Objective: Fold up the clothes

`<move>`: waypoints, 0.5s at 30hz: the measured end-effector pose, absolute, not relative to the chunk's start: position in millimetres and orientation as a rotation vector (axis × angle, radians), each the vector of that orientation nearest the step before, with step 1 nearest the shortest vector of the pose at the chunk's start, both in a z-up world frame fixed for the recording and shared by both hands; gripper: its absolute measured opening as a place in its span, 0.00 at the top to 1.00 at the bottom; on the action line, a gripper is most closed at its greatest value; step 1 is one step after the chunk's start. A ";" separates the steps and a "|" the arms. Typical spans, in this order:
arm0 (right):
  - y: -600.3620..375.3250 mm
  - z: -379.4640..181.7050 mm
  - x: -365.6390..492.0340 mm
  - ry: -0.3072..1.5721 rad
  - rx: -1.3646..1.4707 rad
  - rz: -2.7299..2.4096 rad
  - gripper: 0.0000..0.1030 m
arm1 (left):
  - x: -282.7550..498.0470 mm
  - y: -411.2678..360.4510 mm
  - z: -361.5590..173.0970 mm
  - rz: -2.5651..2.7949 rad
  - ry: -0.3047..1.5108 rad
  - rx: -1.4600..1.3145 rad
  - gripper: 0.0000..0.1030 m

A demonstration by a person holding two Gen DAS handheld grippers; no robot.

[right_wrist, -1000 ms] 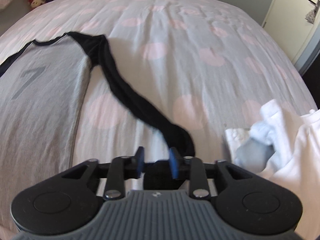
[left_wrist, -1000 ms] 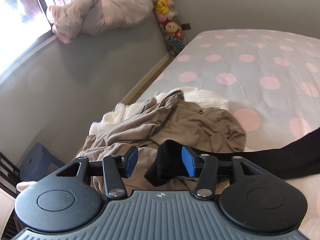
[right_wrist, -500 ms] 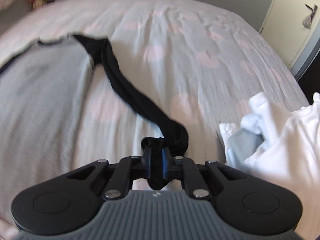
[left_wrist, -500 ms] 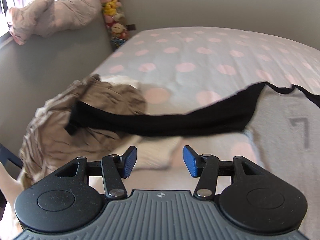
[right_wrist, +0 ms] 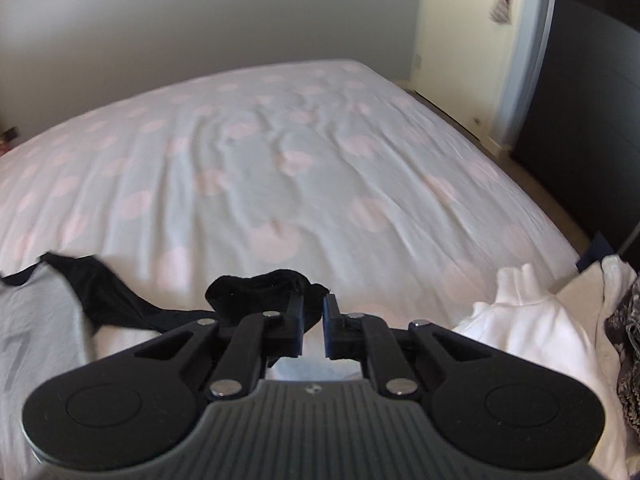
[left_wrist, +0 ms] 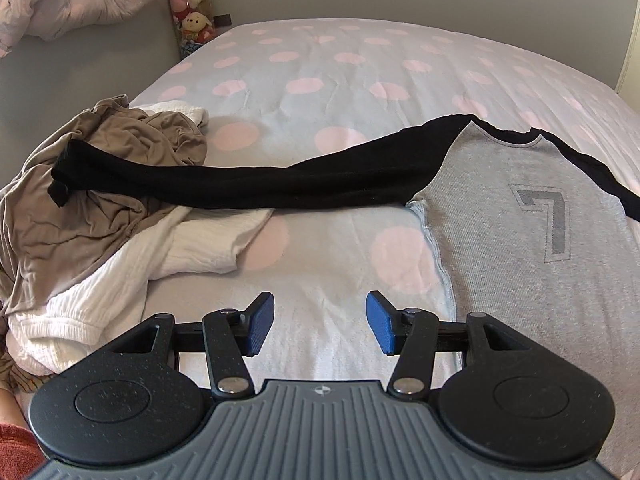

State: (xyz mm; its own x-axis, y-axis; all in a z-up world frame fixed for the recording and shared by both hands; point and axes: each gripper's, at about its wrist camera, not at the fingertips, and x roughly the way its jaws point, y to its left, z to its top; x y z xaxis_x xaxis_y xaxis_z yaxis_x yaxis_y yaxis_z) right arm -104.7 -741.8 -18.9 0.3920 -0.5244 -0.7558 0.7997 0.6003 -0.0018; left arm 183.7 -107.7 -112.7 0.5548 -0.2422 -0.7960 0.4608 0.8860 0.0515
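Black sleeve (left_wrist: 248,184) stretches sideways, cuff on the tan garment (left_wrist: 100,208).

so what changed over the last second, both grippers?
Left gripper let go of the black sleeve and backed off, open; that sleeve now lies stretched across the tan pile. Right gripper, open a second ago, closed on the other sleeve cuff and swung it right. Grey shirt stays flat on the bed.
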 end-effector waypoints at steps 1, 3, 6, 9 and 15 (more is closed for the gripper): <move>-750.7 -26.7 -102.7 0.815 0.400 -0.887 0.90 | 184.0 -108.8 -114.3 -0.419 0.897 0.269 0.52; -768.6 -42.3 -98.7 0.857 0.411 -0.922 0.89 | 184.9 -112.2 -118.6 -0.415 0.913 0.277 0.52; -795.3 -65.7 -92.7 0.920 0.428 -0.976 0.88 | 186.0 -117.8 -126.4 -0.415 0.934 0.299 0.52; -809.0 -75.1 -91.4 0.959 0.405 -0.992 0.87 | 187.4 -125.6 -134.9 -0.420 0.951 0.330 0.52; -809.1 -78.1 -77.2 0.997 0.370 -0.830 0.75 | 193.3 -144.0 -149.1 -0.439 0.976 0.371 0.52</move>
